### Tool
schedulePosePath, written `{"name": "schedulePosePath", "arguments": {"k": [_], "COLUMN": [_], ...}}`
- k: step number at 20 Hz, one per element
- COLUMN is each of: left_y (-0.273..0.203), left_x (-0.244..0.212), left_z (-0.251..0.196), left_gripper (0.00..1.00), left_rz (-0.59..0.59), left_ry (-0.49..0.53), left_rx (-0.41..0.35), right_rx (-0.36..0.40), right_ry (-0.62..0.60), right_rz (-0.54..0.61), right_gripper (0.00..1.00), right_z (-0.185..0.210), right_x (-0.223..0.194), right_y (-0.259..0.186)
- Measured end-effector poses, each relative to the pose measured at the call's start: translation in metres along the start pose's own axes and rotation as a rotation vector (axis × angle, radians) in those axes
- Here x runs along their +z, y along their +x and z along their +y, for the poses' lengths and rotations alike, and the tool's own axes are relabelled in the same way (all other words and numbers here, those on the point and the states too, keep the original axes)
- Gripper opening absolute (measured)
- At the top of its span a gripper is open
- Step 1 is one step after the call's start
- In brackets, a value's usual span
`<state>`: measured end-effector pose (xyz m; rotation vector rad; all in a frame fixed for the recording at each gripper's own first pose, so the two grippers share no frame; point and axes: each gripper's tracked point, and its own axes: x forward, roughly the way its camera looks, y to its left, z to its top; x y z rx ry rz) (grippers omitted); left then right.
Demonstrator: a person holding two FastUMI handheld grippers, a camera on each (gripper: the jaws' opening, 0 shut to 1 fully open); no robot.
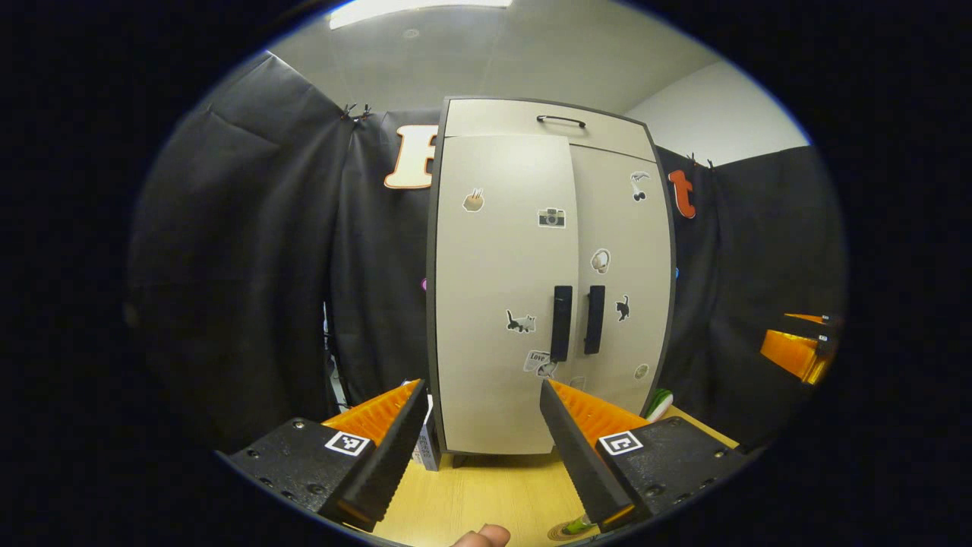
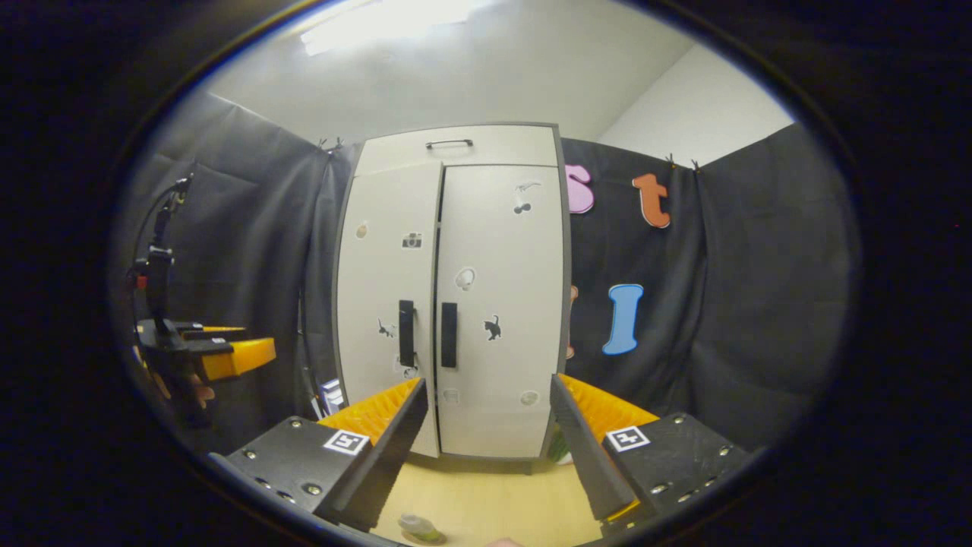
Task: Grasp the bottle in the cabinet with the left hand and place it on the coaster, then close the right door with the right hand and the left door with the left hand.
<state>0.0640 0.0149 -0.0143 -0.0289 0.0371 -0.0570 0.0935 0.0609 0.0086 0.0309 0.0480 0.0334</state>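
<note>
The pale cabinet [image 1: 501, 304] stands on the wooden table [image 1: 486, 494] with both doors closed and two dark handles [image 1: 577, 323] side by side. My left gripper [image 1: 486, 456] is open in front of the left door, holding nothing. In the right gripper view the cabinet [image 2: 456, 304] is also closed, and my right gripper [image 2: 486, 456] is open and holds nothing. At the near table edge the bottle [image 2: 418, 526] stands on a round coaster [image 2: 422, 537]. In the left gripper view, part of the bottle [image 1: 577, 524] shows by the right finger.
A small box [image 1: 427, 448] leans beside the cabinet's left foot and a green-and-white object [image 1: 659, 403] sits at its right. The right gripper [image 1: 797, 349] shows far right; the left gripper [image 2: 209, 353], held by a hand, shows far left. A fingertip [image 1: 482, 537] pokes in below.
</note>
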Motion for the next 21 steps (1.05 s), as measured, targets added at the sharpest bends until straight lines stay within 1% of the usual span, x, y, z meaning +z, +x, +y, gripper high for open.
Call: {"name": "schedulePosePath", "arguments": {"k": [1, 2, 3, 5, 8, 11, 17, 21], "left_y": [-0.004, -0.008, -0.010, -0.012, -0.007, 0.004, 0.023, 0.034], "left_x": [-0.004, -0.008, -0.014, -0.021, -0.032, -0.032, -0.024, -0.020], "left_z": [-0.002, -0.007, -0.013, -0.021, -0.022, -0.033, -0.056, -0.069], "left_gripper": [0.94, 0.92, 0.94, 0.94, 0.94, 0.95, 0.95, 0.95], "left_rz": [0.004, 0.008, 0.015, 0.024, 0.055, 0.054, 0.020, 0.003], "left_ry": [0.003, 0.002, -0.008, -0.028, -0.055, -0.063, -0.022, -0.017], "left_rx": [0.005, 0.002, -0.004, -0.014, 0.008, -0.006, -0.063, -0.088], "right_rx": [0.006, 0.011, 0.016, 0.025, 0.029, 0.016, -0.021, -0.062], "right_ry": [0.005, 0.007, 0.007, -0.014, -0.040, -0.031, -0.026, -0.019], "right_rz": [0.001, 0.003, 0.007, 0.003, 0.000, 0.000, -0.004, -0.014], "right_gripper": [0.98, 0.98, 0.98, 0.98, 0.98, 0.98, 0.98, 0.98], "right_z": [0.003, 0.006, 0.010, 0.013, 0.013, 0.008, -0.005, -0.020], "right_x": [0.000, -0.001, -0.003, -0.007, -0.014, -0.014, -0.013, -0.009], "right_y": [0.001, 0.004, 0.004, 0.003, 0.005, 0.007, 0.010, 0.011]}}
